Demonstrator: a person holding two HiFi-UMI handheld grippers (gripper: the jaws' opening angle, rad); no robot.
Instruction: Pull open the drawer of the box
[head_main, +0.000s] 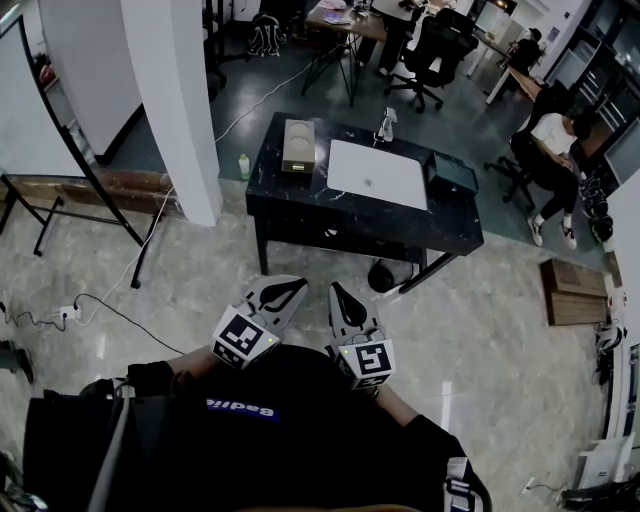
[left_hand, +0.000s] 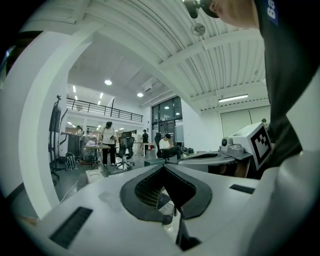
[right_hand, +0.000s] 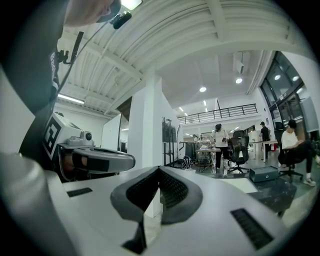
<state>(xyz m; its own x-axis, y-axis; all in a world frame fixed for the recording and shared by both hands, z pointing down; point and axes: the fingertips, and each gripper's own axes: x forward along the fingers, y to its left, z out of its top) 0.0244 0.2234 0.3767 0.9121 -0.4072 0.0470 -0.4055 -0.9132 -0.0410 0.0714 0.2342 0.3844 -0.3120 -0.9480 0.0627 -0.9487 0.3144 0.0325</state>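
A black table (head_main: 300, 205) stands a few steps ahead of me on the grey floor. On it lie a tan box (head_main: 298, 145) at the left, a white mat (head_main: 378, 173) in the middle and a dark flat box (head_main: 452, 172) at the right. No drawer front shows from here. My left gripper (head_main: 285, 291) and right gripper (head_main: 338, 293) are held close to my body, well short of the table. Both are shut with nothing between the pads. The left gripper view has its tips (left_hand: 162, 167) meeting; the right gripper view shows its own tips (right_hand: 159, 168) closed too.
A white pillar (head_main: 170, 100) rises left of the table. Cables run over the floor at the left. A black cylinder (head_main: 388, 275) lies under the table's right side. A seated person (head_main: 555, 140) and office chairs are at the back right, wooden boards (head_main: 572, 292) at the right.
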